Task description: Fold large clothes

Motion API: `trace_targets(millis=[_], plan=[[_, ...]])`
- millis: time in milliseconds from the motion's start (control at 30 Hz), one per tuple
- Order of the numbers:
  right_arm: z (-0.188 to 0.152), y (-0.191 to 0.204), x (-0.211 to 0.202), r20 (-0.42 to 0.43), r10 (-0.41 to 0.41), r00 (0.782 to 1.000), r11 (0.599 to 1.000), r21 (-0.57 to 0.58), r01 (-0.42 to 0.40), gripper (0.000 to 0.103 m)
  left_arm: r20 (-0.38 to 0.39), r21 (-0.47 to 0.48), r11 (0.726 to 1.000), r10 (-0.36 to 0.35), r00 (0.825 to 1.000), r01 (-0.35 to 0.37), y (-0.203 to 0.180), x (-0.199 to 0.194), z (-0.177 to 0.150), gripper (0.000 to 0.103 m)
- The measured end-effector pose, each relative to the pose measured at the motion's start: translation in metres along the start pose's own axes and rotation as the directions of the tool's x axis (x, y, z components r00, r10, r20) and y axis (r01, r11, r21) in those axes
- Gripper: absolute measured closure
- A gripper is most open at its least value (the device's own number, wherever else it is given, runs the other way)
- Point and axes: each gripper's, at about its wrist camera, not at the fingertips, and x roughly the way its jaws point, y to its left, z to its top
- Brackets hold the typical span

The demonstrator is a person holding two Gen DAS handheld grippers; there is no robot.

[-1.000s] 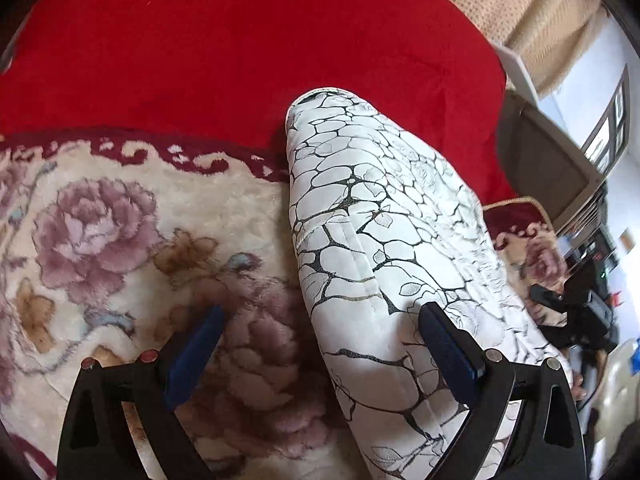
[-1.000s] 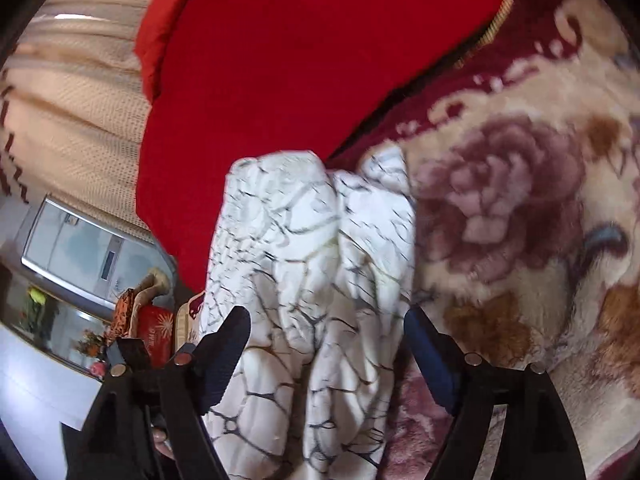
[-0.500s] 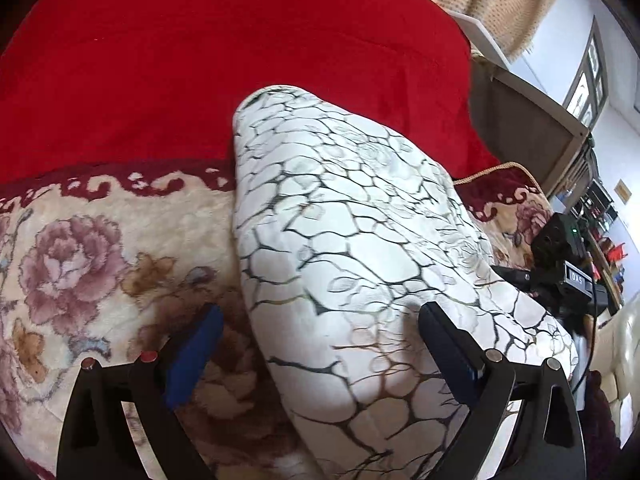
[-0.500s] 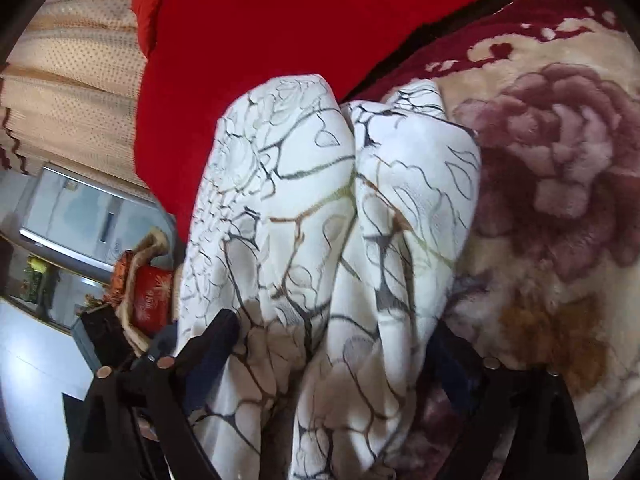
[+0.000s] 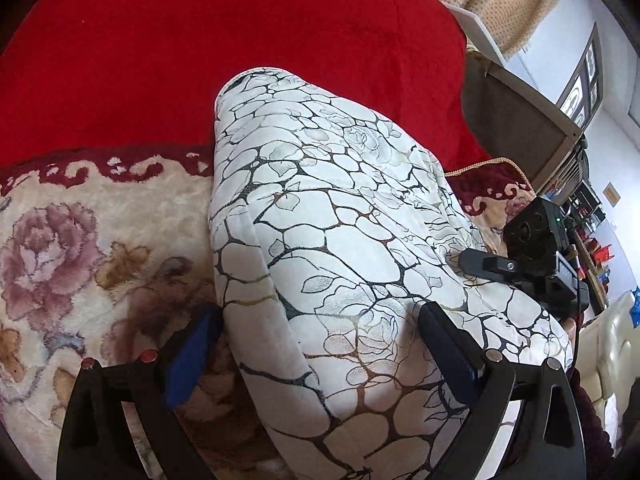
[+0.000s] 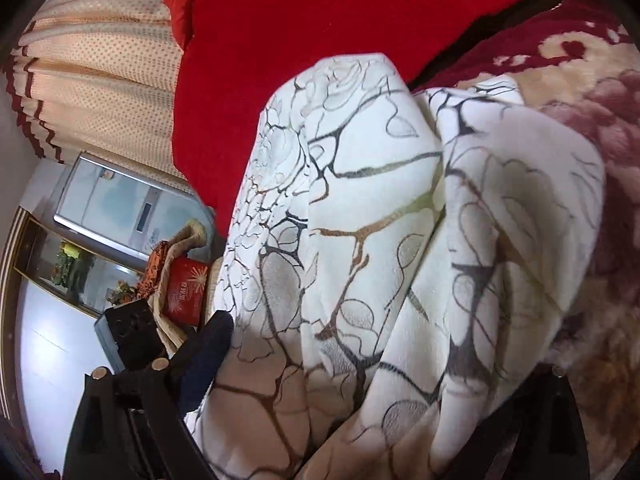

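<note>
A white garment [image 5: 340, 240] with a black and gold crackle print lies folded into a thick bundle on a floral plush blanket [image 5: 80, 240]. My left gripper [image 5: 320, 352] is open and straddles the bundle's near end. Its blue left pad [image 5: 192, 356] sits beside the fold, and its right finger [image 5: 448, 348] lies against the cloth. From the other end, my right gripper [image 6: 380, 344] stands wide open with the garment [image 6: 380, 220] bulging between its jaws. Cloth hides its right finger. In the left wrist view the right gripper [image 5: 480, 264] rests on the bundle's far side.
A red cover [image 5: 240, 40] spreads behind the bundle, and it also fills the top of the right wrist view [image 6: 320, 40]. Dotted beige curtains [image 6: 100, 60] hang at the left. A red box [image 6: 186, 292] and a cabinet [image 6: 120, 208] stand beyond the bed edge.
The right gripper has pushed in closer and spread its jaws, so the bundle now fills its view and covers its right finger. It has also come into the left wrist view.
</note>
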Motion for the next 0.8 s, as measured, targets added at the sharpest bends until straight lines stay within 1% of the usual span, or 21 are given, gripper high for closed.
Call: trace_targets(millis=[133, 233, 267, 300, 333, 367, 400, 433, 467, 533, 667, 700, 800], plan=[[-0.001, -0.001, 0.003, -0.002, -0.011, 1.000, 1.000, -0.017, 0.011, 0.010, -0.016, 0.011, 1.000, -0.027, 1.000, 0.027, -0.001, 0.004, 0.000, 0.000], [-0.003, -0.003, 0.007, -0.017, -0.049, 0.999, 0.998, -0.034, 0.048, 0.012, -0.030, 0.016, 0.999, -0.044, 0.999, 0.044, 0.001, 0.008, 0.000, 0.000], [-0.003, -0.003, 0.008, -0.017, -0.058, 0.998, 0.998, -0.038, 0.058, 0.012, -0.047, 0.013, 0.999, -0.052, 0.998, 0.053, 0.003, 0.012, -0.001, 0.000], [-0.003, -0.003, 0.009, -0.019, -0.063, 0.998, 0.997, -0.043, 0.062, 0.012, -0.074, -0.009, 0.997, -0.074, 0.995, 0.073, 0.007, 0.016, -0.001, 0.000], [-0.003, -0.003, 0.009, -0.026, -0.066, 0.997, 0.997, -0.047, 0.065, 0.012, -0.132, -0.104, 0.985, -0.148, 0.980, 0.135, 0.019, 0.027, -0.003, 0.000], [-0.002, -0.004, 0.009, -0.035, -0.068, 0.997, 0.997, -0.049, 0.067, 0.012, -0.162, -0.199, 0.964, -0.207, 0.965, 0.174, 0.030, 0.033, -0.005, 0.000], [-0.002, -0.004, 0.010, -0.037, -0.068, 0.997, 0.996, -0.051, 0.066, 0.012, -0.153, -0.271, 0.941, -0.248, 0.957, 0.201, 0.039, 0.035, -0.006, 0.000], [-0.002, -0.004, 0.010, -0.037, -0.068, 0.997, 0.996, -0.053, 0.066, 0.012, -0.148, -0.264, 0.943, -0.246, 0.958, 0.202, 0.039, 0.034, -0.005, 0.000], [-0.003, -0.003, 0.010, -0.031, -0.068, 0.997, 0.996, -0.056, 0.066, 0.012, -0.166, -0.219, 0.958, -0.223, 0.960, 0.185, 0.033, 0.035, -0.004, 0.000], [-0.004, -0.003, 0.010, -0.025, -0.072, 0.997, 0.995, -0.068, 0.071, 0.012, -0.163, -0.187, 0.968, -0.200, 0.966, 0.169, 0.027, 0.034, -0.005, 0.000], [-0.007, 0.003, 0.012, 0.008, -0.074, 0.997, 0.996, -0.058, 0.075, 0.012, -0.151, -0.200, 0.959, -0.231, 0.961, 0.200, 0.026, 0.036, -0.004, 0.000], [-0.008, 0.004, 0.011, 0.019, -0.069, 0.997, 0.996, -0.056, 0.070, 0.012, -0.142, -0.192, 0.959, -0.238, 0.961, 0.209, 0.024, 0.035, -0.004, 0.007], [-0.011, 0.011, 0.010, 0.040, -0.053, 0.998, 0.996, -0.067, 0.055, 0.013, -0.103, -0.157, 0.966, -0.223, 0.969, 0.206, 0.015, 0.028, -0.001, 0.014]])
